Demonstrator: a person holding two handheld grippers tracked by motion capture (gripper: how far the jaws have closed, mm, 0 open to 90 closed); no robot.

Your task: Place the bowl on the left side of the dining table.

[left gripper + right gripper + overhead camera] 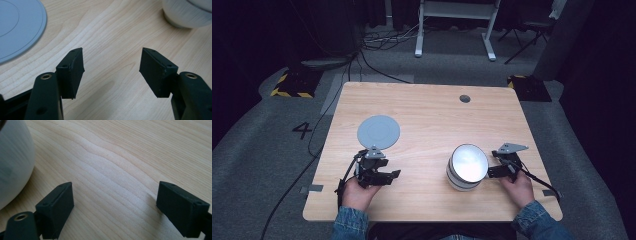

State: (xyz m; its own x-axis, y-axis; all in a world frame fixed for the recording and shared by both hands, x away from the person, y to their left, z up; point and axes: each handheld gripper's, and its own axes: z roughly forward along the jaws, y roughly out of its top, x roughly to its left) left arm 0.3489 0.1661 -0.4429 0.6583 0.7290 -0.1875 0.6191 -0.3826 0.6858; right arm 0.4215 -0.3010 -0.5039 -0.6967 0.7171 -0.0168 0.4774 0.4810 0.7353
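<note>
Tools [394, 174] [490, 171] open — bowl [12, 162] edge-cropped

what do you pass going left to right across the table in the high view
left gripper held in the left hand, with the grey round lid lying flat just beyond it → white pot with its open top → right gripper beside the pot, both on the wooden table

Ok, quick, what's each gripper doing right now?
Left gripper: open, nothing between the jaws.
Right gripper: open, empty, beside the white pot.
</note>
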